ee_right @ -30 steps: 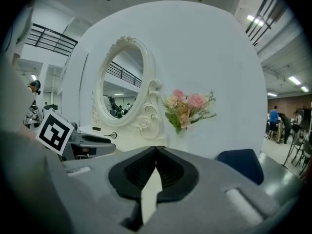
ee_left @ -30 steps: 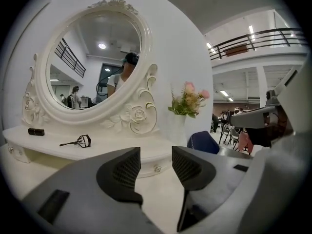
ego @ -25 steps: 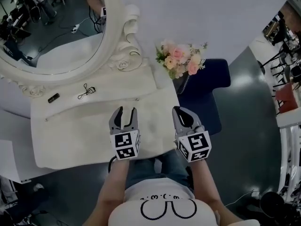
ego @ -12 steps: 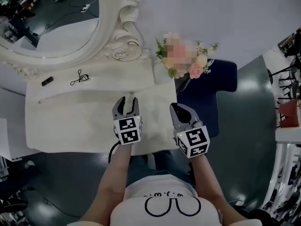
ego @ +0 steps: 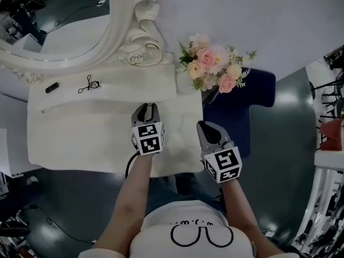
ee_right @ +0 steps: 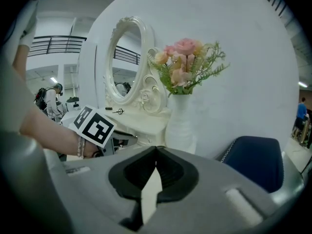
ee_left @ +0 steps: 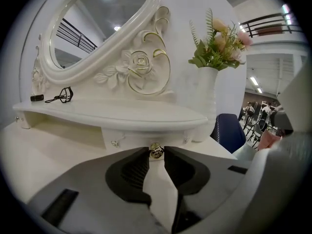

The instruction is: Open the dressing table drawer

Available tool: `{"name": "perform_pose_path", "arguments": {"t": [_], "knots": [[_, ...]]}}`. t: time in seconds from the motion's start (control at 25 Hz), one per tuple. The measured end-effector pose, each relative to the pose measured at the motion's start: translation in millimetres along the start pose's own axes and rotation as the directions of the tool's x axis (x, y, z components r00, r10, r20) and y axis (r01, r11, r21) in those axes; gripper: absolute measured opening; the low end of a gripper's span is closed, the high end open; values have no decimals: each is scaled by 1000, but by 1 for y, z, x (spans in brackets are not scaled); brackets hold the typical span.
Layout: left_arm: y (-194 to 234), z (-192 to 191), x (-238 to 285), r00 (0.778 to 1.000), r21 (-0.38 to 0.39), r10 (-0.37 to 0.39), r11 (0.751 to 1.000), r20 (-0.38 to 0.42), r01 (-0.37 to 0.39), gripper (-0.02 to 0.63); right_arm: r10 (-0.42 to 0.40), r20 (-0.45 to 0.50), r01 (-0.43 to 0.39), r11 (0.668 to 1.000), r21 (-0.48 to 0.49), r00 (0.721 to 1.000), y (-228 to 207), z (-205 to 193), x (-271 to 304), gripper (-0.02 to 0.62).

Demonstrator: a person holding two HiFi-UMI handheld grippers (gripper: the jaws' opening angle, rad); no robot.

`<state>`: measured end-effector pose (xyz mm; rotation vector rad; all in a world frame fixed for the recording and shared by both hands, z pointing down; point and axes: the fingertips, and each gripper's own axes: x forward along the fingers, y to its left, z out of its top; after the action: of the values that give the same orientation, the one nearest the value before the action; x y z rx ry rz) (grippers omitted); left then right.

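The white dressing table (ego: 80, 138) has a raised shelf with a small drawer (ee_left: 130, 136) under it. The drawer's round brass knob (ee_left: 156, 151) sits right between the tips of my left gripper (ee_left: 156, 154). Its jaws are closing around the knob, and I see no firm press on it. In the head view my left gripper (ego: 148, 109) reaches up to the shelf's front edge. My right gripper (ego: 207, 128) hovers shut and empty over the table's right end, its tips meeting in the right gripper view (ee_right: 156, 149).
An oval carved mirror (ego: 59, 31) rises behind the shelf. A white vase of pink flowers (ego: 215, 69) stands at the shelf's right end. An eyelash curler (ego: 88, 84) and a small black item (ego: 52, 87) lie on the shelf. A blue chair (ego: 242, 109) stands to the right.
My left gripper has moved forward to the shelf's front and its jaws have narrowed around the drawer knob. The right gripper sank slightly and stayed shut.
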<state>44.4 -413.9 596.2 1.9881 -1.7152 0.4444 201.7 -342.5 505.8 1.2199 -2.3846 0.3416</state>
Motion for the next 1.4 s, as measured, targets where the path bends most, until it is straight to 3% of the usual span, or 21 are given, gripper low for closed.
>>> {"name": "perform_pose_path", "arguments": {"t": [0.6, 1.4], "knots": [[-1, -18, -26, 998, -1, -40, 999, -40, 40, 94, 16, 7, -16, 1000, -10, 1000, 29, 5, 1, 2], [-7, -32, -49, 998, -37, -23, 999, -65, 20, 94, -28, 12, 28, 1000, 0, 1000, 37, 2, -14, 2]]}}
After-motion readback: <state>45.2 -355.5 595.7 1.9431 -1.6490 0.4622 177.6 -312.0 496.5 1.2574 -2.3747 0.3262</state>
